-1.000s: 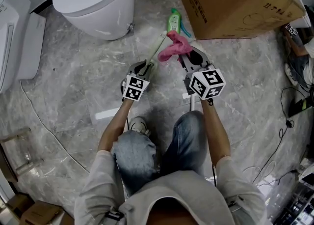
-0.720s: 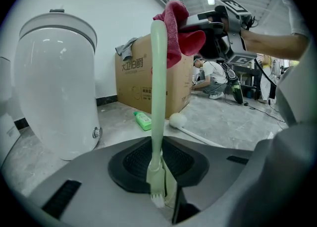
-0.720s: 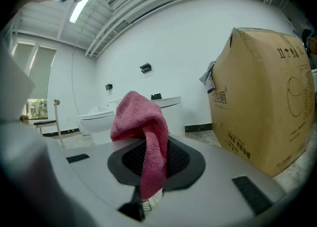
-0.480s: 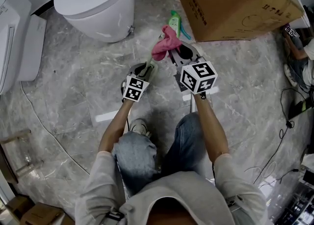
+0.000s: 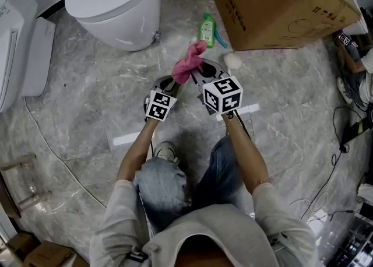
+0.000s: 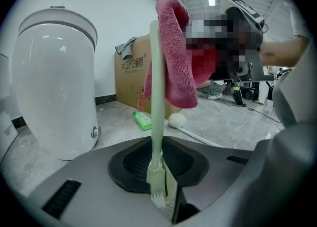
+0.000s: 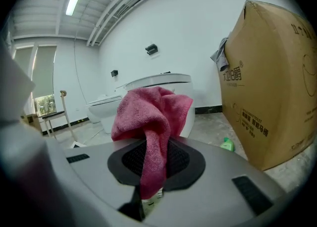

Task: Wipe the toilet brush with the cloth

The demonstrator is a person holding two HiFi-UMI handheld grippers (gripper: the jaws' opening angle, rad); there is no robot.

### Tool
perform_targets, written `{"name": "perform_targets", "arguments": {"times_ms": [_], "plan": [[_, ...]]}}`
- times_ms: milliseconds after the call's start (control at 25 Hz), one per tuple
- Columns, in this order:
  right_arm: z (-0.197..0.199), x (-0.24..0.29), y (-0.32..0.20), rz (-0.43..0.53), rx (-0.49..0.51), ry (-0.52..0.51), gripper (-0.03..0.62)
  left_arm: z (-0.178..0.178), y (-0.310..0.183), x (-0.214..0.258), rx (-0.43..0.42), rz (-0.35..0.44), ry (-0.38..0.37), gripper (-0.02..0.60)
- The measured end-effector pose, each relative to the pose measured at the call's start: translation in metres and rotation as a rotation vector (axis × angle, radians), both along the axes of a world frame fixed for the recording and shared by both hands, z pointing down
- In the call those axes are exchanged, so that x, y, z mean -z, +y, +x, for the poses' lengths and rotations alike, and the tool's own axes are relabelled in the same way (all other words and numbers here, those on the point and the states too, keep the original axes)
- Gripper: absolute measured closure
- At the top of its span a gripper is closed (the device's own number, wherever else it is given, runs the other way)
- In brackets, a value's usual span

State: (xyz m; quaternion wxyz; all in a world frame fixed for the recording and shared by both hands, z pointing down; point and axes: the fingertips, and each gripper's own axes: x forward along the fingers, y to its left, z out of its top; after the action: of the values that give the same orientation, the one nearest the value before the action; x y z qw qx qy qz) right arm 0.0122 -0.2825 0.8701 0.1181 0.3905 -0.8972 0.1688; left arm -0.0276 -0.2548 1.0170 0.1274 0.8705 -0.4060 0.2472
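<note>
My left gripper [image 5: 173,81] [image 6: 159,181] is shut on the lower end of a pale green toilet brush [image 6: 154,97], close to its short white bristles. The thin handle stands up out of the jaws. A pink cloth [image 5: 189,62] [image 6: 176,62] [image 7: 148,117] is draped over the upper part of the handle. My right gripper [image 5: 196,73] [image 7: 151,171] is shut on that cloth, right beside the left gripper. In the right gripper view the cloth hides the handle.
A white toilet [image 5: 116,3] [image 6: 54,87] stands at the far left and a large cardboard box [image 5: 280,0] [image 7: 272,87] at the far right. A green bottle [image 5: 207,27] [image 6: 142,120] and a white round-headed stick [image 5: 233,60] lie on the marble floor between them. Cables lie at the right.
My right gripper has carried the cloth leftward and nearer along the handle, up close to the left gripper, uncovering the white round head on the floor. The left gripper stayed put.
</note>
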Motion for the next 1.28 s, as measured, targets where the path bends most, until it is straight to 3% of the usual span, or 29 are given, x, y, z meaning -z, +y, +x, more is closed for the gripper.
{"name": "perform_targets", "arguments": {"times_ms": [640,1040,1280], "plan": [[-0.011,-0.067,0.021,-0.135,0.075,0.124,0.53,0.001,-0.001,-0.001,-0.004,0.004,0.022,0.503],[0.041,-0.031,-0.021,-0.093,-0.087,0.024,0.53,0.002,-0.001,-0.001,-0.008,0.004,0.026,0.503],[0.049,-0.002,-0.047,-0.064,-0.126,-0.024,0.53,0.003,0.0,-0.005,-0.015,0.002,0.028,0.503]]}}
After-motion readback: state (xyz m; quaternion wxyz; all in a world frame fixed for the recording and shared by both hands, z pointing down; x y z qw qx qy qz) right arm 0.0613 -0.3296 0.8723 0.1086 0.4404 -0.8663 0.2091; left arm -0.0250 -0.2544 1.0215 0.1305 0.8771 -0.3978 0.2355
